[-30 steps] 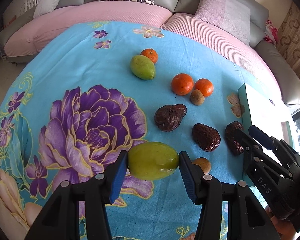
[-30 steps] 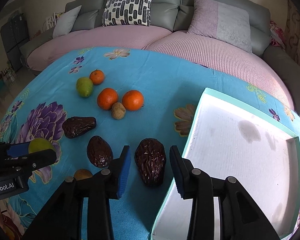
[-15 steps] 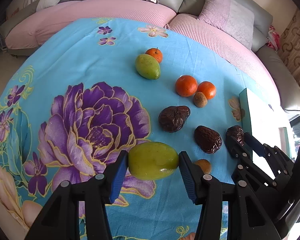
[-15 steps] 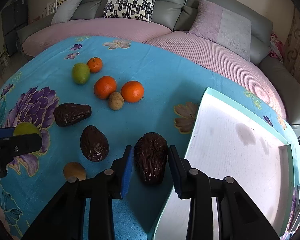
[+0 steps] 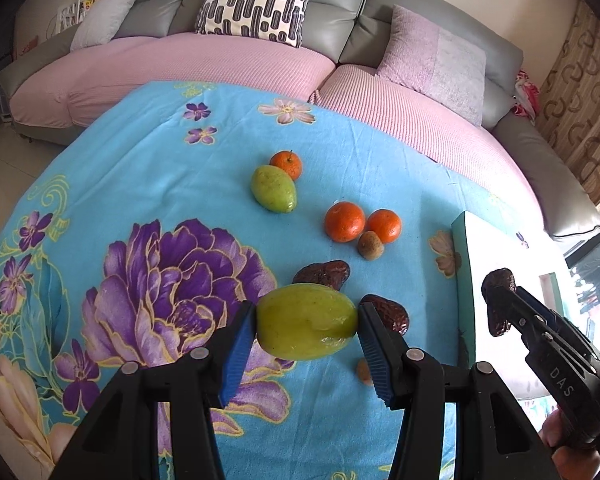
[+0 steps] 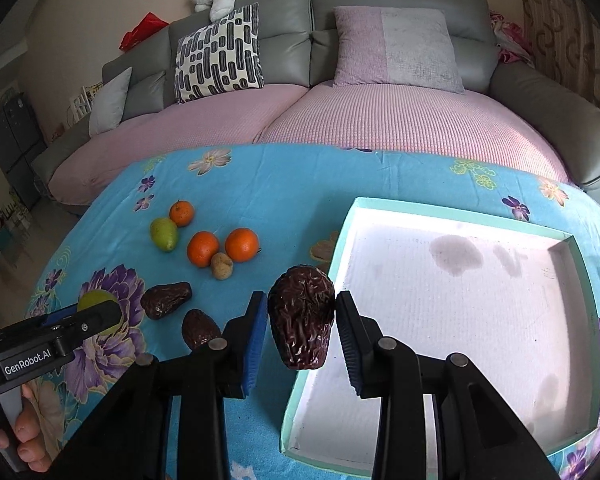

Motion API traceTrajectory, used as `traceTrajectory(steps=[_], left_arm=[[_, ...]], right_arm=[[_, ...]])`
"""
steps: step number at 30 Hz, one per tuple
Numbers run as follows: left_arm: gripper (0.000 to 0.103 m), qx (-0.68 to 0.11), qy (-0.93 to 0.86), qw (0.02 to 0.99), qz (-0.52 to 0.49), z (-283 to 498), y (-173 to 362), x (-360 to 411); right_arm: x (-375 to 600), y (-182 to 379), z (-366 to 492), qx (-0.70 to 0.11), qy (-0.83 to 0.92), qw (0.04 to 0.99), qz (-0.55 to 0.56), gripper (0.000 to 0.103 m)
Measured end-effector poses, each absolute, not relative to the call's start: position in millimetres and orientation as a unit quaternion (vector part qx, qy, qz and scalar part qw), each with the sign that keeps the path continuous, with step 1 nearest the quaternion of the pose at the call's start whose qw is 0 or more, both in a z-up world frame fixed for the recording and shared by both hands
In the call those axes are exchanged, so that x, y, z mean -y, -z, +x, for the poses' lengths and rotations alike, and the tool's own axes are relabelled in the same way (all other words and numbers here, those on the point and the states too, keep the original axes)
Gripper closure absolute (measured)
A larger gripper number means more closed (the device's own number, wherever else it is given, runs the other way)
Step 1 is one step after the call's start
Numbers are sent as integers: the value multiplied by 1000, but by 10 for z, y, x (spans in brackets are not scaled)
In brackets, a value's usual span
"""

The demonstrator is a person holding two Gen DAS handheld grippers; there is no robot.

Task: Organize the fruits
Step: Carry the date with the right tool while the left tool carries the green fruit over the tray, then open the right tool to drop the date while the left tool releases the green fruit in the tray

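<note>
At 3 o'clock on the blue floral counter sits the pale green tray — its white floor bare, nothing in it. The right gripper clamps a wrinkled dark brown fruit lifted just beside the tray's near-left rim. The left gripper pinches a green mango off the cloth. Toward 11 o'clock lie a second green mango, three oranges — and two dark fruits.
</note>
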State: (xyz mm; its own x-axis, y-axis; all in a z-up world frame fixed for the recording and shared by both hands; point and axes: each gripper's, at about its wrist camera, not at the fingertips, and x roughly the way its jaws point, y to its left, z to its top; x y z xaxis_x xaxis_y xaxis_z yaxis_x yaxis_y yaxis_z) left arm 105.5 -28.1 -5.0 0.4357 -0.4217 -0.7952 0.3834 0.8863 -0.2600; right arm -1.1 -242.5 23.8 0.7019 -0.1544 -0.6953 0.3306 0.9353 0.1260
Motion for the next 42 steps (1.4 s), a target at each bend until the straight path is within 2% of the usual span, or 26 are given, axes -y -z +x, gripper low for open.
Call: traceTrajectory(steps=[6,12,20,25,36,42], left_arm=[[49,-455,281,845,1,938,-30,491],[49,-469,324,821,11,775,-36,762],[49,-443,411,793,68,430,-172,1556],[49,-425,455,774,111,155,-53,1978],[48,-457,463,742,159,-43,493,2251],[48,-463,467,738,153,-6,528,2238]], right_arm=[[2826,-351,-304,-352,193,903,154,66],[3325,-435,-707,-330,257,886,199,66],[3834,-468,-1223,-303,338,856,247,66],[3978,-463,-1450,-293,363,845,263,66],[4061,65,-1134,-377,338,814,286,66],[4031,153,-1059,-396,338,808,275,66]])
